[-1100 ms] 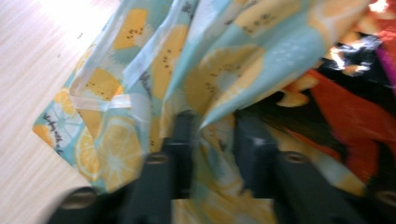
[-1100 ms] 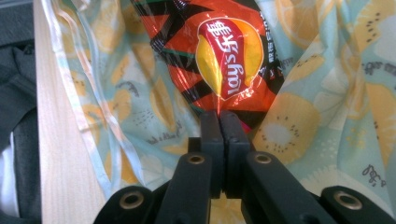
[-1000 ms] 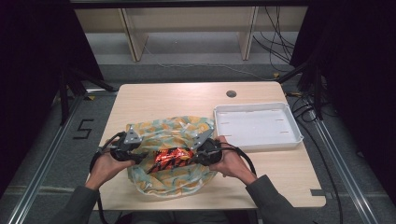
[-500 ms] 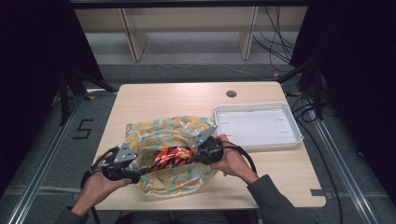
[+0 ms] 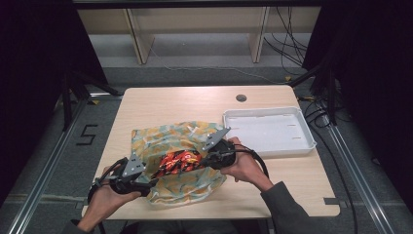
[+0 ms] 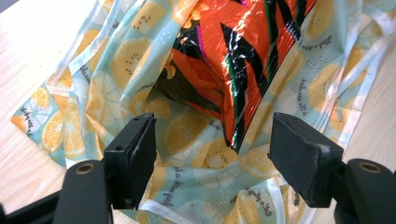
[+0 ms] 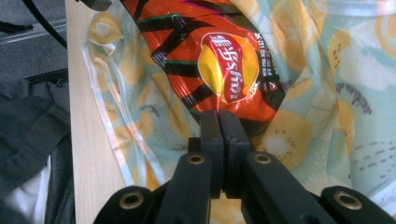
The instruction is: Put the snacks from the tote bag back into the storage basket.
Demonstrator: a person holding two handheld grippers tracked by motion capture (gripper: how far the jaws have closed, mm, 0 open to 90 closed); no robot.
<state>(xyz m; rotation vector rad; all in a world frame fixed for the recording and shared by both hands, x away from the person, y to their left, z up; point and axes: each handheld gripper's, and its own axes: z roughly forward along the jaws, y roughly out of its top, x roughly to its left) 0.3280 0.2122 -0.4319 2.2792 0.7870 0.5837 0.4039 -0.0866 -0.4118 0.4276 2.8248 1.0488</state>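
The chip bag [image 5: 176, 162], orange foil with black stripes, lies in the mouth of the fruit-print bag [image 5: 170, 141], which is spread flat on the table [image 5: 195, 100] near the table's front edge. The right gripper [image 5: 202, 161] is at the chip bag's right end, its jaws pressed together on the bag's sealed edge, as the right gripper view [image 7: 218, 116] shows. The left gripper [image 5: 148, 183] sits off the chip bag's near left corner, close to the table's front edge; its jaws have just been opening and stand wide apart in the left gripper view [image 6: 212, 140], with only fruit-print plastic between them and the pads touching nothing. To the right of the chip bag, past the right hand [image 5: 243, 163], stands a white tray [image 5: 265, 146], well apart. Behind the chip bag the table top is bare wood up to its far edge.
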